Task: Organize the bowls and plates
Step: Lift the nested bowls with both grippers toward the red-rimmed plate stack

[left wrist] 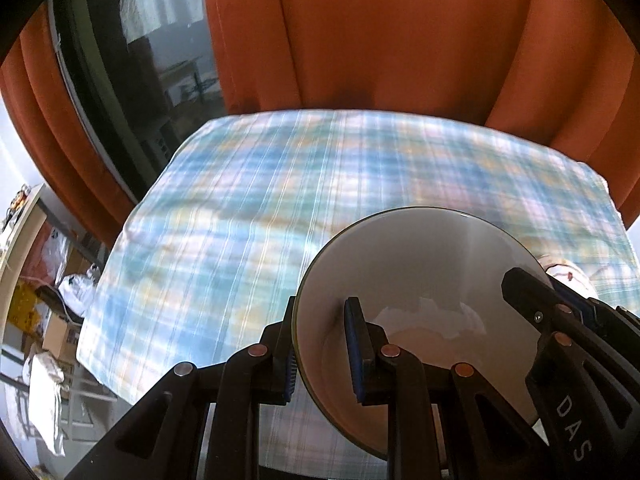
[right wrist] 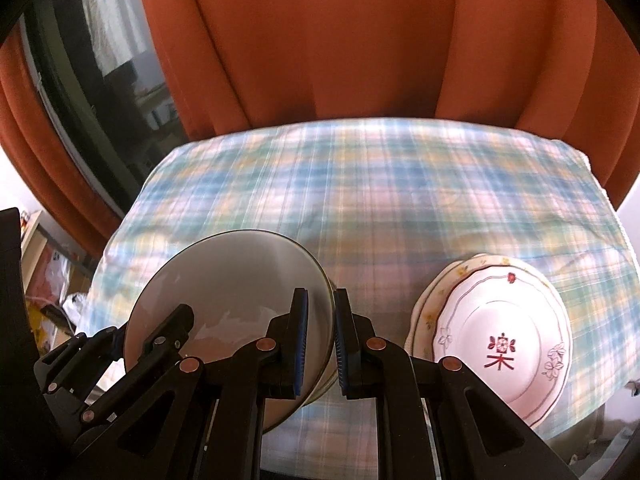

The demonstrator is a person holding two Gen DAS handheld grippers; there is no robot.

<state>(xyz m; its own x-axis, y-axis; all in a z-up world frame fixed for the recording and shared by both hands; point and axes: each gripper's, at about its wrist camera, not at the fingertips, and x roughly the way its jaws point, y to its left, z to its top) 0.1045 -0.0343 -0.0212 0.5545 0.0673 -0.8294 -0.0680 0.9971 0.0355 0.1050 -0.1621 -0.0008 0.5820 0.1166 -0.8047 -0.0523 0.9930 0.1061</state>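
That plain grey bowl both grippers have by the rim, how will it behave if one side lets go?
The grey bowl looks glazed and glossy, so probably slippery in the pads. It is tilted, pinched at opposite rim edges by the left gripper and right gripper; released on one side, it would likely swing down. It seems rigid ceramic, likely chippable against the stacked plates.

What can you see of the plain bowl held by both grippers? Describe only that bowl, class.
The bowl is round, plain grey-white inside, glossy like glazed ceramic, with a thin dark rim. It looks empty and is tilted, its opening facing the cameras, above the checked tablecloth. The left gripper clamps its left rim, one finger inside, one outside; the right gripper clamps the opposite rim likewise. It sits left of the stacked plates, apart from them.
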